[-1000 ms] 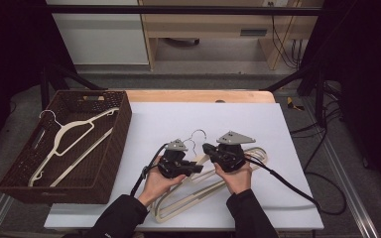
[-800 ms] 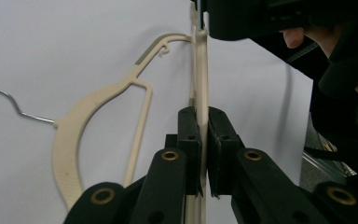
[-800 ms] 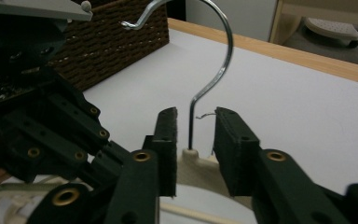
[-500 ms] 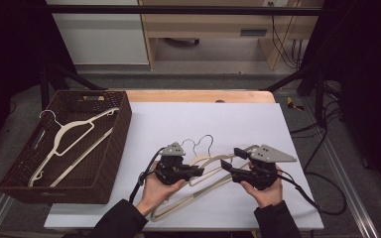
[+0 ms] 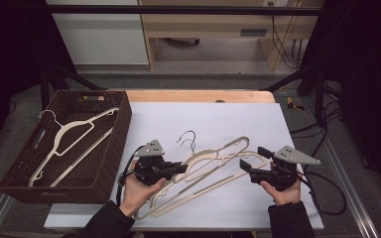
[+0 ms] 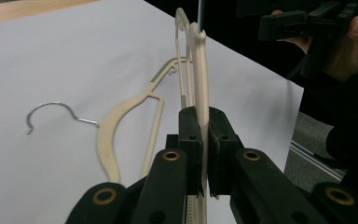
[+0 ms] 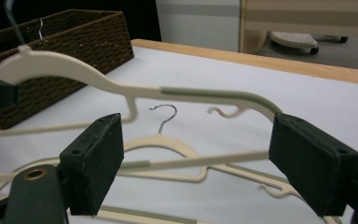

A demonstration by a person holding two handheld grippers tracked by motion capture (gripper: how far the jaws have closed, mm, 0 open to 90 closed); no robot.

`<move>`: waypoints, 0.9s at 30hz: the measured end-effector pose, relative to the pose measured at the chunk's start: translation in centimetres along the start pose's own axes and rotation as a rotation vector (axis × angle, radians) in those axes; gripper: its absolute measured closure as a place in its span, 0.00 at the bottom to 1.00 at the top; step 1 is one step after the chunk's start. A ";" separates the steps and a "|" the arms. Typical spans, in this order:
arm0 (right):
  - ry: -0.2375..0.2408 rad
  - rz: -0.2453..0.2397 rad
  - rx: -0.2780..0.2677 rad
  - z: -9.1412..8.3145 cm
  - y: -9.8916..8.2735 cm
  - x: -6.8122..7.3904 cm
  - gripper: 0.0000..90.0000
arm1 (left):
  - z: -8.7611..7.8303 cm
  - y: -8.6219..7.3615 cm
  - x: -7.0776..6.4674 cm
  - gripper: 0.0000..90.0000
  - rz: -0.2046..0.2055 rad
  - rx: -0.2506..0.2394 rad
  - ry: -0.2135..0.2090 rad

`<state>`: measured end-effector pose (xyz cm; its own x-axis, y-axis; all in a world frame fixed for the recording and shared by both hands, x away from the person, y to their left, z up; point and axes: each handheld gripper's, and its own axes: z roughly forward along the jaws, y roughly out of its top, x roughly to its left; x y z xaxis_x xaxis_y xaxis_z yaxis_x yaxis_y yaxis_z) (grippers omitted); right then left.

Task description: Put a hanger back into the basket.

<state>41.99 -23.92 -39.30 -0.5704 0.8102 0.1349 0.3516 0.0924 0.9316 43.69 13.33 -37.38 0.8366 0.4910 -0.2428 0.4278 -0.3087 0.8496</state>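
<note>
- The tabletop [image 5: 218, 119] is covered by a smooth white sheet, with a strip of pale wood bare along its far edge.
- Beyond it lie a grey floor, a white cabinet, a light wooden bench, and black cables at the right.
- A dark brown woven basket [image 5: 124, 124] sits at the tabletop's left edge; it is rectangular with a handle slot in its far wall. 1 cream hanger [image 5: 67, 136] with a thin wire hook lies inside it.
- The left gripper [image 5: 176, 169] has its fingers [image 6: 189, 140] pressed together on the flat arm of a cream plastic hanger [image 5: 213, 157]. In the left gripper view the arm stands edge-on between the black pads.
- That held hanger [image 7: 74, 70] is raised off the sheet; a ribbed grey non-slip strip runs along its shoulder.
- A second cream hanger [image 7: 168, 144] lies flat on the sheet beneath it, its wire hook [image 5: 188, 136] pointing toward the far edge.
- The right gripper [image 5: 248, 166], near the hangers' right ends, has its fingers [image 7: 95, 158] spread wide and grasps nothing.
</note>
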 end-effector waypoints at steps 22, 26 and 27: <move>-0.029 -0.027 0.008 0.3 -0.2 0.1 0.07 | -10.3 5.4 2.5 0.95 0.075 -0.096 0.097; -0.036 -0.029 0.010 0.3 -0.2 0.0 0.07 | -11.9 5.9 3.2 0.95 0.091 -0.105 0.134; -0.037 -0.029 0.010 0.3 -0.2 0.0 0.07 | -12.3 6.1 3.4 0.95 0.096 -0.103 0.144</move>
<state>42.10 -23.76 -39.58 -0.5528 0.8278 0.0955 0.3433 0.1219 0.9313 44.94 23.18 -27.31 0.8112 0.5770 -0.0949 0.3046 -0.2785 0.9109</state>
